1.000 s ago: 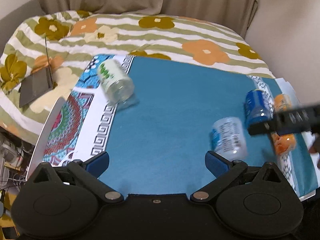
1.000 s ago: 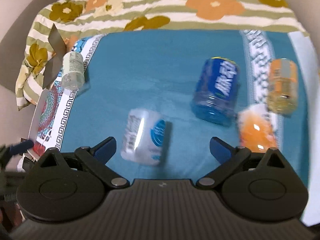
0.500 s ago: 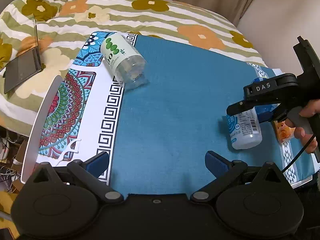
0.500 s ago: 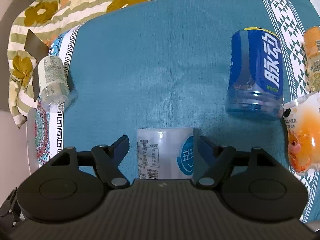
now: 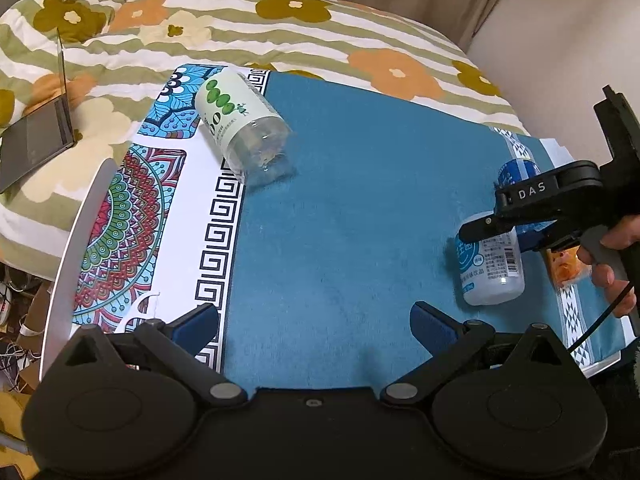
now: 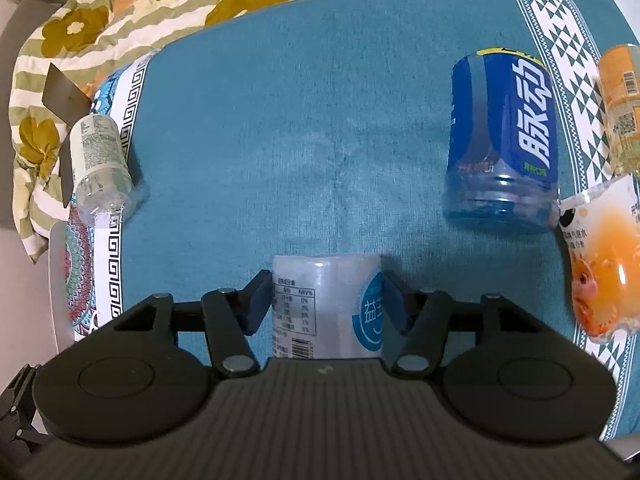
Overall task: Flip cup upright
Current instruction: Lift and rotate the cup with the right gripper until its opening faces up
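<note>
A clear cup with a white and blue label [image 6: 326,304] lies on its side on the blue cloth [image 6: 312,128]. My right gripper [image 6: 325,300] is shut on it, one pad on each side. In the left wrist view the same cup [image 5: 490,266] lies under the right gripper [image 5: 532,208] at the right. A clear cup with a green-dotted white label [image 5: 240,128] lies on its side at the cloth's left edge; it also shows in the right wrist view [image 6: 100,168]. My left gripper [image 5: 314,322] is open and empty above the near cloth.
A blue-labelled cup [image 6: 502,148] lies on its side at the right. Two orange cups [image 6: 600,272] [image 6: 622,108] lie near the right edge. A laptop [image 5: 40,136] rests on the flowered bedding [image 5: 280,32] at the left.
My right gripper came down over the white and blue cup and shut on its sides. The left gripper's view shifted slightly and it stayed open.
</note>
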Demonstrator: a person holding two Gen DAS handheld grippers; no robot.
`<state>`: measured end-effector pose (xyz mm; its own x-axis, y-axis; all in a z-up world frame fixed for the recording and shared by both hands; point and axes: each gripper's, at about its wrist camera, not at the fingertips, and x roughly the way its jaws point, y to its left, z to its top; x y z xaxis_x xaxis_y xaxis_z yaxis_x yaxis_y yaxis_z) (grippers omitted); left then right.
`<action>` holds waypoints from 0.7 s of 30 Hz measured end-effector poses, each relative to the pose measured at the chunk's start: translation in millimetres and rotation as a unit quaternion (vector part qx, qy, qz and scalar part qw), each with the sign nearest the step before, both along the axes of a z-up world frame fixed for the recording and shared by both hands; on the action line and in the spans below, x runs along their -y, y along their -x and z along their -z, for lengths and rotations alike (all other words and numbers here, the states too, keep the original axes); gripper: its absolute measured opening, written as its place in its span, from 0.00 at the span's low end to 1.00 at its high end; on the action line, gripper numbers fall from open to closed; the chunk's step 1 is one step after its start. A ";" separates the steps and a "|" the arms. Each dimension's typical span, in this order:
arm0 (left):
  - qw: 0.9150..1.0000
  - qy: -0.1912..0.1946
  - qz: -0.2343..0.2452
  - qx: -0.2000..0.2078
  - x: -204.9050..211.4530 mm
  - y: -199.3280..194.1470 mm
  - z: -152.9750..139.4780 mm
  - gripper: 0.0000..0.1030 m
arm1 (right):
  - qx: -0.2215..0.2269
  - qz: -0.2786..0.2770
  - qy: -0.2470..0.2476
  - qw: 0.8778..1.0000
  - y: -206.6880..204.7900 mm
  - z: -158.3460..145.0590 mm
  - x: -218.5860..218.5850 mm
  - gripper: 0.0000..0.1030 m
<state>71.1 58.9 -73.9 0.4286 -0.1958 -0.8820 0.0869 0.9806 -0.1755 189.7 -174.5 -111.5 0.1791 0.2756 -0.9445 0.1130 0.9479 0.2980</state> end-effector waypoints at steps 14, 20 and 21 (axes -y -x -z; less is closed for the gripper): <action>1.000 -0.006 -0.005 0.028 -0.5 -2.2 -8.8 1.00 | 0.277 0.075 0.022 0.958 61.2 -32.4 -11.2 0.69; 0.998 -0.033 0.013 0.044 3.9 2.3 -3.9 1.00 | 0.365 0.097 0.085 0.922 75.9 -3.7 -27.0 0.70; 0.998 -0.037 0.016 0.046 4.6 3.4 -3.0 1.00 | 0.367 0.096 0.091 0.921 77.8 1.4 -28.2 0.71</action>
<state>67.7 54.3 -70.9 0.5032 -0.1458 -0.8518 0.1307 0.9872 -0.0917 111.9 -146.3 -113.0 0.8169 0.0215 -0.5764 0.1151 0.9731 0.1994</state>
